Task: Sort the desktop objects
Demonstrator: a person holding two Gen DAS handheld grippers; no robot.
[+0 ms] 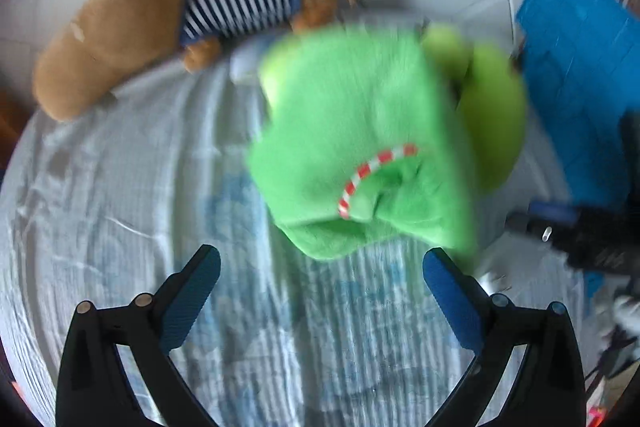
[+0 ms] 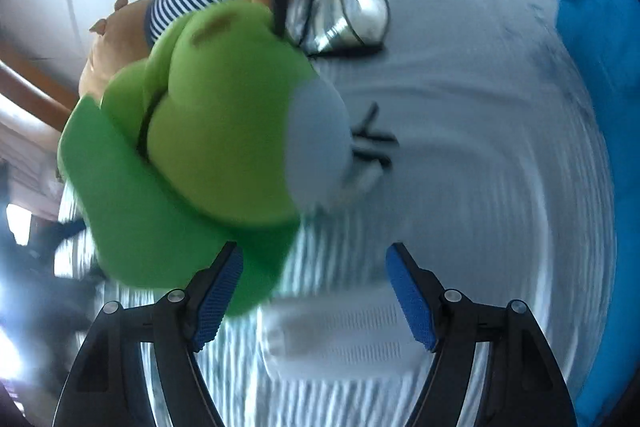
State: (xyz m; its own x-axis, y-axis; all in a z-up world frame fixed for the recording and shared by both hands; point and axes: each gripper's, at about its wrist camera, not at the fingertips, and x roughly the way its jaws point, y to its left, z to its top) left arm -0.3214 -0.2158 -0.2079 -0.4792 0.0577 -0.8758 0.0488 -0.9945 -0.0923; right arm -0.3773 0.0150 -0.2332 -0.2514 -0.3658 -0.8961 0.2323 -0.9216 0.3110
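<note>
The green plush toy [image 1: 360, 131] lies on a pale cloth [image 1: 120, 195] with faint blue print that covers the worktop. In the left wrist view it sits just ahead of the left gripper [image 1: 320, 267], a little to the right of the middle, showing a red-and-white striped band near its lower edge and 2 rounded yellow-green lumps on its right side. The left gripper stands wide, its 2 blue-padded fingers [image 1: 192, 303] apart with only cloth between them; the right-hand finger's tip lies close beside the toy's lower edge, and the blur hides whether they touch.

In the right wrist view the same toy [image 2: 208, 155] fills the left half, with a pale blue patch on its right side. The right gripper [image 2: 316, 267] is partly spread with nothing between its pads; its left-hand finger [image 2: 218, 299] overlaps the toy's lower edge in the picture, and contact cannot be told.

Behind the green toy lies a brown plush toy [image 1: 120, 35] in a blue-and-white striped shirt, near the wall. A shiny metal cup [image 2: 352, 15] lies on its side just right of it. A blue crate [image 1: 580, 75] stands at the right edge of the cloth. Some thin dark sticks [image 2: 372, 143] lie on the cloth beside the green toy.
</note>
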